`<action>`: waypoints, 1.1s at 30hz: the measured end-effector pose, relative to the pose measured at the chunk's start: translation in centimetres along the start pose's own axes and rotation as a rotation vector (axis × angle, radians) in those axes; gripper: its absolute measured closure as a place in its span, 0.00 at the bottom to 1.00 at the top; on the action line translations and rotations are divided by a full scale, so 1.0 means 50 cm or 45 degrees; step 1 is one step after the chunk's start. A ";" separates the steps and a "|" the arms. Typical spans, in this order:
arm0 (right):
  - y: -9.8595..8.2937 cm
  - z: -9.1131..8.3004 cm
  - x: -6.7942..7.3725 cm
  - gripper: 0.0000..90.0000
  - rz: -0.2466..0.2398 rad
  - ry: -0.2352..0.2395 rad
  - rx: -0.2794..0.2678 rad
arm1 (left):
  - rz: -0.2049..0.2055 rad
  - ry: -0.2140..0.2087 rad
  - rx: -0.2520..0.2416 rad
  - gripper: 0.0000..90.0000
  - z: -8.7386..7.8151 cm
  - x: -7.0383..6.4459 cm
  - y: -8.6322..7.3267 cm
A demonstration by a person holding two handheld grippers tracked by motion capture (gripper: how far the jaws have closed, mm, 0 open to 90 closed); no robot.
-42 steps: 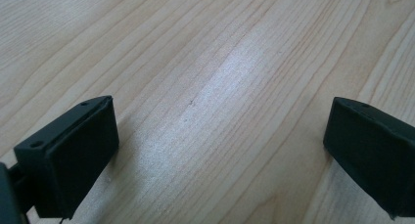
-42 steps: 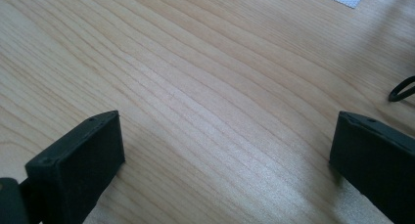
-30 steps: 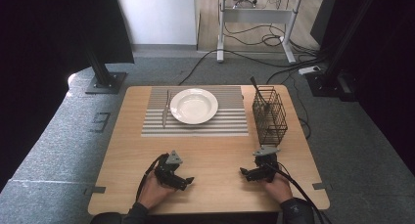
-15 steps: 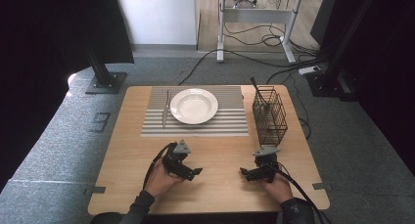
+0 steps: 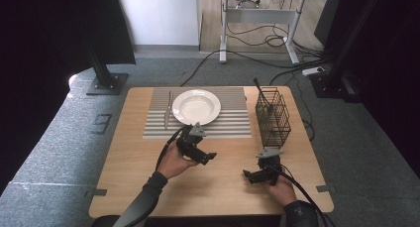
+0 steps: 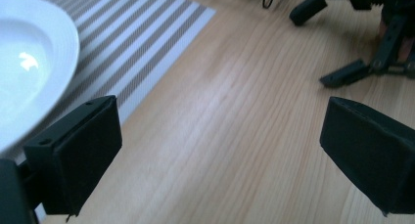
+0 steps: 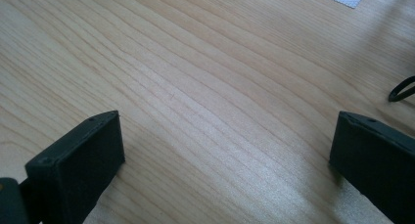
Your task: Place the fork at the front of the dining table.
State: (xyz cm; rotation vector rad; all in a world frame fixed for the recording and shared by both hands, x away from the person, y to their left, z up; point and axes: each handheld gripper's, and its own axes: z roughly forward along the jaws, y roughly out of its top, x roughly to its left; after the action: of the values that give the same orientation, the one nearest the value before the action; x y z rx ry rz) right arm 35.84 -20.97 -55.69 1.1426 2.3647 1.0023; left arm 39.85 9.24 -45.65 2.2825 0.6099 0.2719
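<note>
Both hand-held grippers hang empty, jaws spread wide, over the pale wooden surface [image 5: 148,187]: the left gripper [image 5: 197,148] just off the near edge of the grey striped placemat [image 5: 233,120], close to the round white plate [image 5: 196,106] at the surface's far middle, the right gripper [image 5: 258,171] toward the near right corner. The work appears to be at the opening reach. Next, the left jaws likely need to line up with the plate's rim, or with the silver knife [image 5: 167,110] beside it, before closing.
</note>
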 end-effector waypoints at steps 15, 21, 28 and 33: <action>0.000 0.000 0.000 0.00 0.000 0.000 -0.003 | 0.076 -0.023 -0.052 0.05 0.021 0.015 0.156; 0.000 0.000 0.000 0.00 -0.005 -0.001 -0.003 | 0.090 -0.040 -0.062 0.08 0.037 0.018 0.206; 0.000 0.000 0.000 0.00 -0.004 -0.001 -0.003 | 0.130 -0.038 -0.051 0.15 0.065 0.017 0.261; 0.000 0.000 0.000 0.00 -0.002 0.000 -0.003 | 0.143 -0.047 -0.058 0.18 0.086 0.015 0.296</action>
State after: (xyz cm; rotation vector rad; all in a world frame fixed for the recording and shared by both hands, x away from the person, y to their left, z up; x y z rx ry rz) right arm 35.84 -20.97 -55.72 1.1398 2.3637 1.0039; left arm 47.18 -2.05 -38.08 2.2759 0.4528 0.2938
